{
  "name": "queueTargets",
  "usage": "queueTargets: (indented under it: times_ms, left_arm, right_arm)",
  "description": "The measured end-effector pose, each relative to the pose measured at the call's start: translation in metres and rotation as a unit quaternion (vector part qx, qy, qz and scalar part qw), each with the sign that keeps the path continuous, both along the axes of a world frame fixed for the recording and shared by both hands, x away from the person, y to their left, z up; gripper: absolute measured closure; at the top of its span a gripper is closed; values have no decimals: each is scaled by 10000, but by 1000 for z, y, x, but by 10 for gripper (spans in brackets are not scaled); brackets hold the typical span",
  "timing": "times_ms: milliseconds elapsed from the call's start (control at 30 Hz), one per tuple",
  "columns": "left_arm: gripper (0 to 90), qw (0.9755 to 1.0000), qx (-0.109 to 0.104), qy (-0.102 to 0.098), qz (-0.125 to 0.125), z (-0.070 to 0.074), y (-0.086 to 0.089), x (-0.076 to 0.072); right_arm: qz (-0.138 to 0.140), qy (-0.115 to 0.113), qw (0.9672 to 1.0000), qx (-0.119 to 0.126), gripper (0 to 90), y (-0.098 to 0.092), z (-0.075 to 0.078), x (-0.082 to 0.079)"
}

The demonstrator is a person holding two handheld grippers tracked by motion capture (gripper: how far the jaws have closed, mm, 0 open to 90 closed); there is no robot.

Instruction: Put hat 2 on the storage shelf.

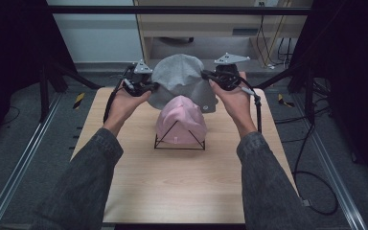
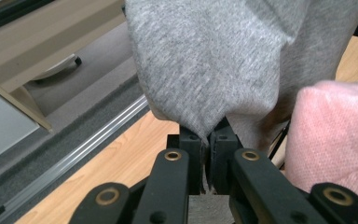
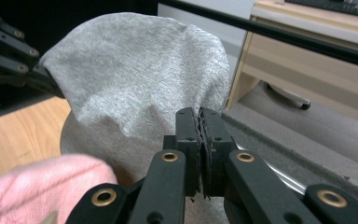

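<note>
Both grippers are clamped on the edge of a grey cap. In the left gripper view, the left gripper [image 2: 208,142] rises from the bottom centre with its jaws pressed together on a pinch of the grey cap [image 2: 205,60], whose knit fabric hangs across the upper middle and right of the frame. In the right gripper view, the right gripper [image 3: 199,122] likewise has its jaws shut on the cap's hem at centre, the crown bulging toward the upper left. In the high view, the cap is stretched between the two tools in the upper centre of the frame, with the left hand [image 1: 124,103] at centre left and the right hand [image 1: 235,100] at centre right. Directly below the grey cap, a pink cap [image 1: 181,122] sits over a black wire stand [image 1: 179,139] at mid-frame; whether the two caps touch cannot be told. The stand rests on a light wooden table [image 1: 182,187] filling the lower centre.
</note>
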State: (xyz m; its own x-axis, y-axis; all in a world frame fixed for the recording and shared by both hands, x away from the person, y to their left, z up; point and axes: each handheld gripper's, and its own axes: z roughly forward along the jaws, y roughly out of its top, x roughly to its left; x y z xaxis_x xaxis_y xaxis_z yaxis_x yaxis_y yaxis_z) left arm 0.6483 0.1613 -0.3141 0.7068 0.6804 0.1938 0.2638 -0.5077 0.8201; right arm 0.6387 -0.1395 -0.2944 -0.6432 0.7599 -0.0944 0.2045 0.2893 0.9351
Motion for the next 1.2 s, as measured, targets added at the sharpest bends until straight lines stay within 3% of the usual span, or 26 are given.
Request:
queueTargets:
  times_ms: [533, 1000, 1200]
  left_arm:
    - [865, 9997, -47, 222, 49, -31, 6, -6]
    - [864, 9987, 44, 499, 97, -63, 9, -14]
    - [864, 9983, 73, 571, 95, -70, 11, -17]
  right_arm:
    - [-10, 297, 9996, -18, 876, -2, -39, -7]
    - [-32, 564, 9984, -86, 876, -5, -63, -12]
    - [-55, 647, 9978, -108, 877, -5, -71, -13]
